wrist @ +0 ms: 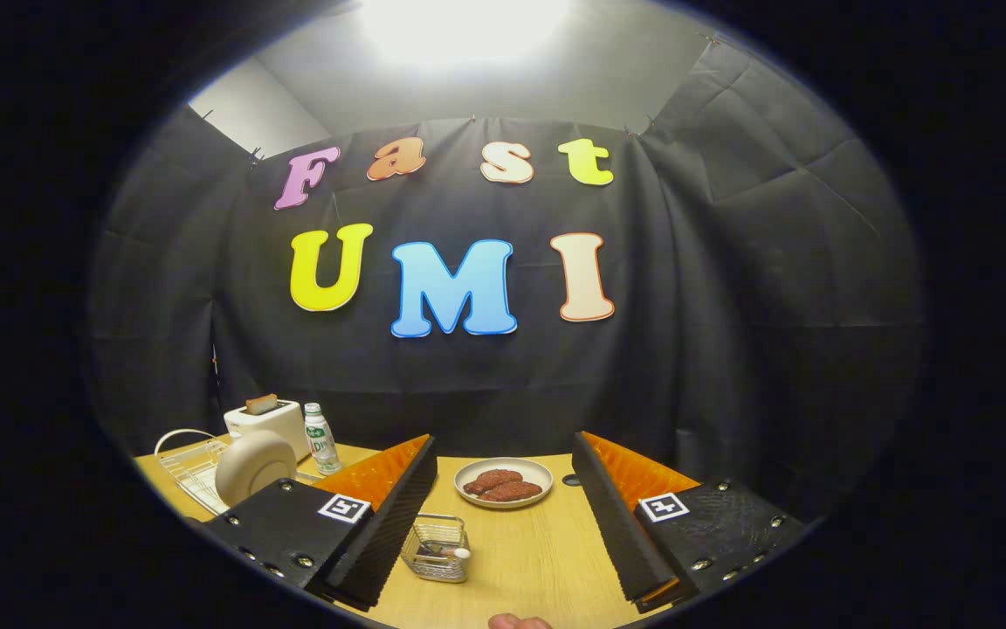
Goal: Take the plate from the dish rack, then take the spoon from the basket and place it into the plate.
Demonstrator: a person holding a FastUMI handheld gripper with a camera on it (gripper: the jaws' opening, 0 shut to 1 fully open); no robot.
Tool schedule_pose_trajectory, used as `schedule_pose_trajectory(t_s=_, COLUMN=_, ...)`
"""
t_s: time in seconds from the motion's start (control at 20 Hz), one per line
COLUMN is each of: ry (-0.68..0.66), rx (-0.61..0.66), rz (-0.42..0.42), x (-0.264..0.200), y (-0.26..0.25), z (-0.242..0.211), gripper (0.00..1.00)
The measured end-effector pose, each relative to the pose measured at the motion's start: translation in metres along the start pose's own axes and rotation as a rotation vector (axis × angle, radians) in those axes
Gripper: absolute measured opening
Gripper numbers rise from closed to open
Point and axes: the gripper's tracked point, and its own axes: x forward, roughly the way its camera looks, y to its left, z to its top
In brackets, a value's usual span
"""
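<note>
My jaws point(503, 515) hang spread wide and empty above the counter point(538, 559), I judge to survey first. Between the fingers sits one wire basket point(438, 548), its spoon barely discernible. Beyond lies one dish of food point(503, 482). Off left, one plate point(254, 466) stands upright in the dish rack point(193, 467), near one toaster point(265, 419) and one bottle point(320, 438).

We saw one strong overhead light point(464, 26) blown out to white glare above the booth, leaving the cloth wall point(730, 306) dim. The wooden table point(538, 550) was evenly lit, with soft shadows. Fisheye distortion bent the edges; the centre stayed sharp, the near fingers point(381, 515) slightly soft.
</note>
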Motion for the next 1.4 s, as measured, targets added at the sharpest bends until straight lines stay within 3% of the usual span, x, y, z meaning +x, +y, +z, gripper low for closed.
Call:
schedule_pose_trajectory(t_s=0.3, ry=-0.011, rx=-0.002, rz=0.000, x=0.000, y=0.046, z=0.045, gripper=0.96)
schedule_pose_trajectory(t_s=0.85, ry=0.068, rx=0.016, rz=0.077, x=0.021, y=0.133, z=0.045, gripper=0.96)
schedule_pose_trajectory(t_s=1.4, ry=0.420, rx=0.027, rz=0.138, x=0.051, y=0.198, z=-0.007, gripper=0.96)
